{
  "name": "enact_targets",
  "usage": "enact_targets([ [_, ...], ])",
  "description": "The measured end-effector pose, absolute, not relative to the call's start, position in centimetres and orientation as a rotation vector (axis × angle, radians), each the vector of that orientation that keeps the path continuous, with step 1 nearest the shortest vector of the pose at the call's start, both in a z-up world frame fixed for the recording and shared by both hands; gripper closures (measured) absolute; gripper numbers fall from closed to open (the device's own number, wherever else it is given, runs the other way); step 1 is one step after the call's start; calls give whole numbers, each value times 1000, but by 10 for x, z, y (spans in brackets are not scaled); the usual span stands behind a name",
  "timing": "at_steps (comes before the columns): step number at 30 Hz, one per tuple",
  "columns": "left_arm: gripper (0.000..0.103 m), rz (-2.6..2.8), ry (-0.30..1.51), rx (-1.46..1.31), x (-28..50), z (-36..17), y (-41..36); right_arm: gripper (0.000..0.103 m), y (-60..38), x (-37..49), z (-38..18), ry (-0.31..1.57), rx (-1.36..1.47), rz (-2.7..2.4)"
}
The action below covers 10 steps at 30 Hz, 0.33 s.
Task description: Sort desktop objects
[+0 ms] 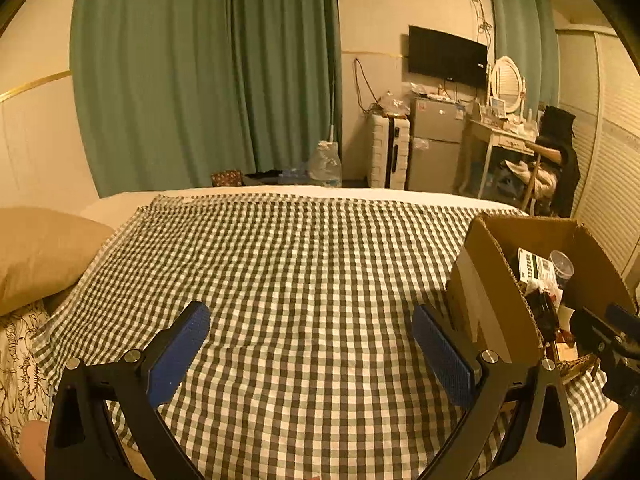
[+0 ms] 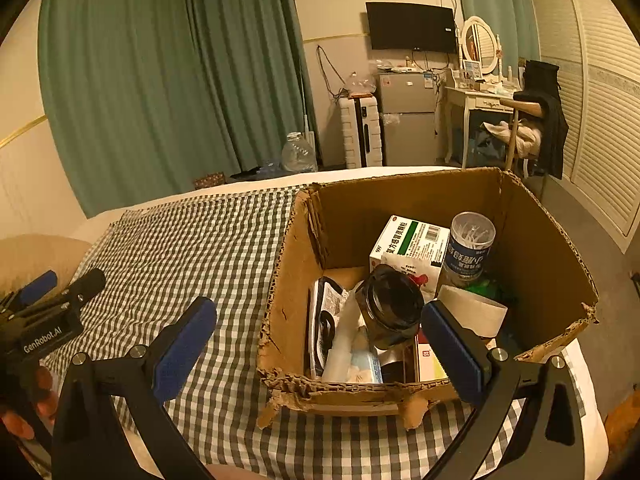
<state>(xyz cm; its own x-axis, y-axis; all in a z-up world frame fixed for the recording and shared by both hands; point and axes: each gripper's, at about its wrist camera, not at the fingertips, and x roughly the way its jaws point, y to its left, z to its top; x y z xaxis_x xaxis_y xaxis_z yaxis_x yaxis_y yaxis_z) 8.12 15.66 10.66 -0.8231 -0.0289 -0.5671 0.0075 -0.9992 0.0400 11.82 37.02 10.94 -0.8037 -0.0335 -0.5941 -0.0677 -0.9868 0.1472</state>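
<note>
- Green curtains (image 1: pixel 200 72) and a wall-mounted black television (image 1: pixel 447 56) back a bed spread with a green-and-white checked cloth (image 1: pixel 304 280), which serves as the work surface.
- An open brown corrugated cardboard box (image 2: pixel 532 240) sits on the cloth's right part; the sorted things lie inside it: a white-and-green medicine carton (image 2: pixel 412 240), a clear round tub of cotton swabs (image 2: pixel 470 244), a dark glass jar (image 2: pixel 390 306) lying on its side, packets and a pale roll.
- The left gripper (image 1: pixel 310 344) hangs over bare checked cloth with its blue-padded jaws spread wide and nothing between them.
- The right gripper (image 2: pixel 320 340) also stands wide open and empty, its right finger over the box's interior and its left finger outside the box's torn left wall.
- Risk, as I judge it: lowering the right gripper as it stands would straddle that ragged wall, catching the cardboard and dragging or tipping the light box.
- The tilted jar could roll against the carton if nudged.
- No loose object shows on the cloth, so sorting seems nearly finished or the contents await removal; I cannot tell which.
- Open room lies left of the box; a tan pillow (image 1: pixel 44 256) bounds the far left, and the box's right side sits near the bed's edge.
</note>
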Motion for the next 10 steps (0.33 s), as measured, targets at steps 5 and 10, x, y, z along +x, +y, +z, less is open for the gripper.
enact_targets([
  [5,0,-2989,-42,930,81,107,157,0,368,117,105,243,-997,2938],
  [10,0,-2996,1,955,86,108,155,0,358,117,105,216,-1006,2944],
])
